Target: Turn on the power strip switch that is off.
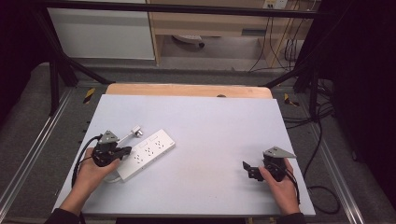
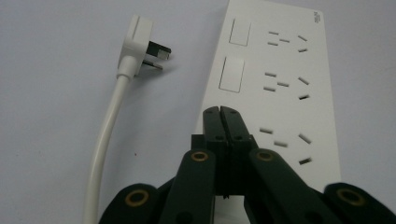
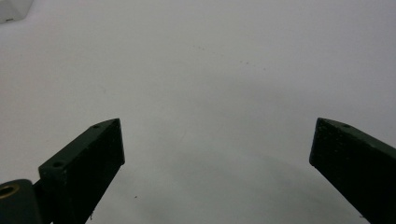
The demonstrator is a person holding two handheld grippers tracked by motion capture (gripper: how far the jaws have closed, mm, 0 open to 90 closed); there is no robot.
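The left tongs (image 2: 220, 111) are seen pressed fully together in the left gripper view, with nothing held between the jaws; their tips lie over the near left edge of a white power strip (image 2: 280, 88), though contact with it cannot be confirmed. In the high view, the left tongs (image 1: 125, 150) are held by the left hand (image 1: 93, 173) at the near left of the tabletop (image 1: 210, 121), just beside the near end of the power strip (image 1: 145, 153).

The right tongs (image 3: 217, 144) are spread wide in the right gripper view, with nothing between the jaws and bare tabletop beneath them. In the high view, the right tongs (image 1: 248, 169) are held by the right hand (image 1: 280, 184) at the near right, well apart from the power strip.

The power strip is long and flat, laid at a slant, with three groups of sockets and two square switches visible. A white plug (image 2: 139, 44) with metal pins is seen lying to its left, and a white cord (image 2: 105, 140) runs from the plug toward the near edge.
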